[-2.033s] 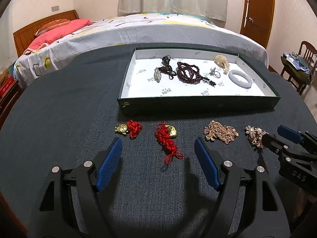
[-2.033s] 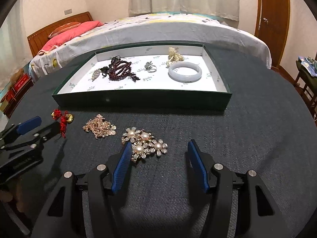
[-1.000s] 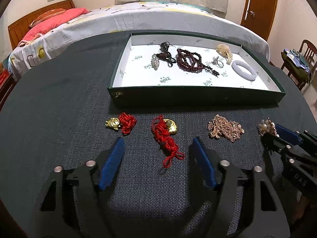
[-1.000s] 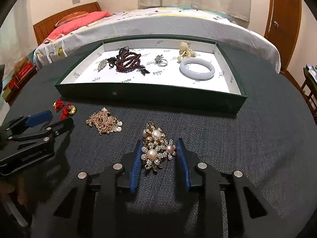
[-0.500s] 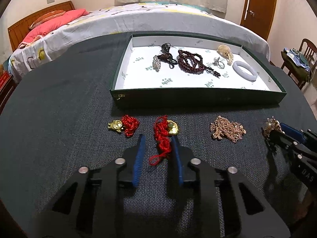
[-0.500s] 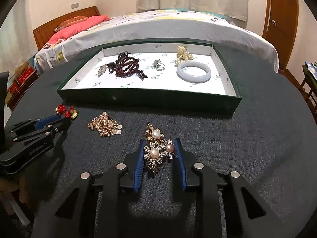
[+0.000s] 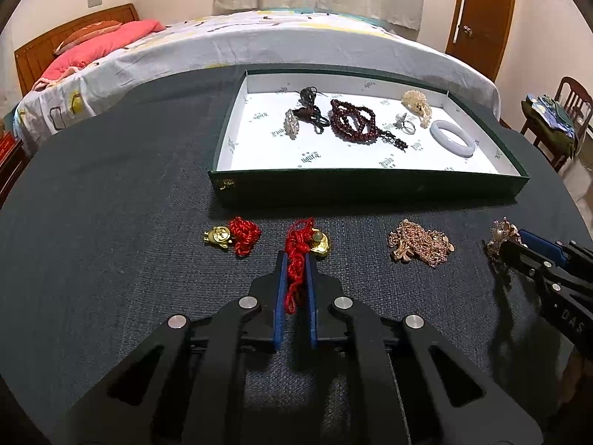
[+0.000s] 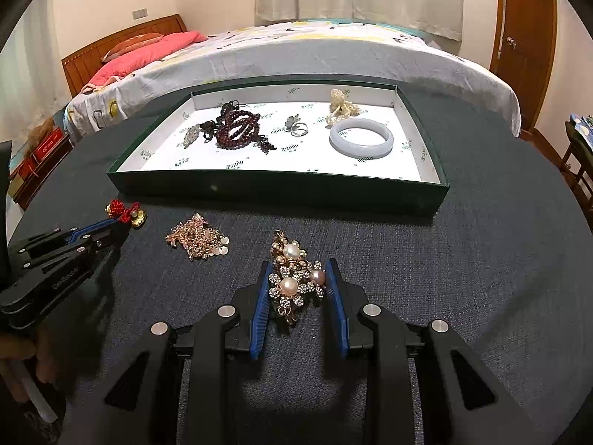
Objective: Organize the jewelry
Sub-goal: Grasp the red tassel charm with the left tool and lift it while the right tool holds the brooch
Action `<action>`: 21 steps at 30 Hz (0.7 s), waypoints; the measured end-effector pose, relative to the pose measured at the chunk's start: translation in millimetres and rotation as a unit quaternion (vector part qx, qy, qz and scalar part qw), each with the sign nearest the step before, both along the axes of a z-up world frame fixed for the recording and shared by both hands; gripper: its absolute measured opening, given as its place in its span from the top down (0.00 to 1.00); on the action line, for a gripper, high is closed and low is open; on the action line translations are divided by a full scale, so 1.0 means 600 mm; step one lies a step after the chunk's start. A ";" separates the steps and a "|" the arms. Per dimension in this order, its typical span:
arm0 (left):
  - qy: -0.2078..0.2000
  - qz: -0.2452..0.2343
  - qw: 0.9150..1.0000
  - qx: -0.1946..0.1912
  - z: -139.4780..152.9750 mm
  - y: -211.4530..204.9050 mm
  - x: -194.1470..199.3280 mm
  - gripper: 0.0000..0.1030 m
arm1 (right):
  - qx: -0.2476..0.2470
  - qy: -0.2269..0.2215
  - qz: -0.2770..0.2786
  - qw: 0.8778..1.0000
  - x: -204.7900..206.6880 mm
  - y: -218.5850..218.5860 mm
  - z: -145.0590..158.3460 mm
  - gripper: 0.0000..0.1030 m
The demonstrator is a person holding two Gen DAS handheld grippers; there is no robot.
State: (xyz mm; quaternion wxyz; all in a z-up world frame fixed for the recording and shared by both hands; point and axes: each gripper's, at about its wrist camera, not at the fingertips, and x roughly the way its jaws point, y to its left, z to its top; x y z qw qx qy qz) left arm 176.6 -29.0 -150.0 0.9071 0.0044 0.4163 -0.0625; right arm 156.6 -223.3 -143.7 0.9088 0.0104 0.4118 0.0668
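Note:
My left gripper [image 7: 295, 259] is shut on the red cord of a red-and-gold charm [image 7: 296, 256], just above the dark table. My right gripper [image 8: 296, 269] is shut on a pearl flower brooch [image 8: 292, 282]. Each gripper shows in the other's view: the right gripper [image 7: 513, 246] at the right edge, the left gripper [image 8: 120, 227] at the left edge. A second red-and-gold charm [image 7: 233, 236] and a rose-gold chain pile [image 7: 420, 244] lie on the table. The green tray [image 7: 367, 187] with a white lining stands beyond.
The tray holds a dark bead bracelet [image 7: 352, 120], a pale bangle [image 8: 361, 141], a ring [image 8: 296, 128], a cream cluster [image 7: 417, 105] and a small brooch [image 7: 291, 124]. A bed [image 7: 222, 44] stands behind the table, a chair [image 7: 563, 111] to the right.
Both grippers went from wide open to closed: the left around the red cord, the right around the pearl brooch. Both pieces now sit between the pads, slightly lifted.

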 end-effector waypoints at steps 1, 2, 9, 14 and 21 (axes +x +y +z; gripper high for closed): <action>-0.001 0.000 1.000 0.000 0.001 0.000 -0.001 0.91 | 0.001 -0.001 0.000 1.000 -0.001 -0.001 0.000 0.71; -0.002 0.000 1.000 -0.001 0.003 0.001 -0.002 0.91 | 0.001 -0.001 -0.001 1.000 -0.001 -0.001 0.001 0.71; -0.017 -0.005 1.000 -0.003 0.024 -0.001 -0.010 0.91 | 0.004 -0.007 -0.003 1.000 -0.004 -0.005 0.007 0.72; -0.026 -0.006 1.000 -0.005 0.038 -0.002 -0.016 0.91 | 0.003 -0.013 -0.004 1.000 -0.007 -0.004 0.014 0.72; -0.033 -0.005 0.999 -0.006 0.047 -0.003 -0.022 0.91 | 0.002 -0.016 -0.002 1.000 -0.012 -0.004 0.017 0.73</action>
